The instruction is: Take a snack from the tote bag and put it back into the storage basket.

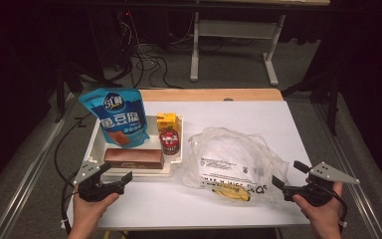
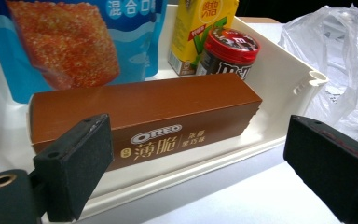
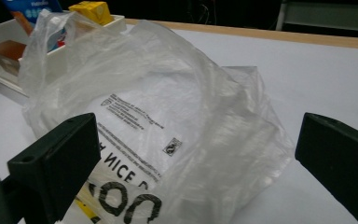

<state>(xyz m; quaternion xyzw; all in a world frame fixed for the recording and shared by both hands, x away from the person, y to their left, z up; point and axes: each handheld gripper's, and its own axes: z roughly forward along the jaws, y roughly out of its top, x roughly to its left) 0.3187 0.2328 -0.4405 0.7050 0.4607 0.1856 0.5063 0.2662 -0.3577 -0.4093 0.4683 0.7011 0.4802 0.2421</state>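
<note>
A white tray (image 1: 95, 144) at table left holds a blue snack pouch (image 1: 118, 117), a yellow juice carton (image 1: 166, 121), a red-lidded candy jar (image 1: 169, 141) and a brown Oreo box (image 1: 134, 158). My left gripper (image 1: 110, 178) is open just in front of the tray; the Oreo box (image 2: 144, 112) lies beyond its jaws, untouched. A crumpled clear plastic bag (image 1: 234, 157) lies at centre right with a banana (image 1: 231, 193) under its near edge. My right gripper (image 1: 287, 175) is open beside the bag (image 3: 168, 121), holding nothing.
The white table top (image 1: 229, 112) has a wooden strip (image 1: 209, 94) along its far edge. Bare white surface lies behind the bag and along the near edge. Beyond the table are a desk frame (image 1: 234, 45) and cables (image 1: 149, 62) on the floor.
</note>
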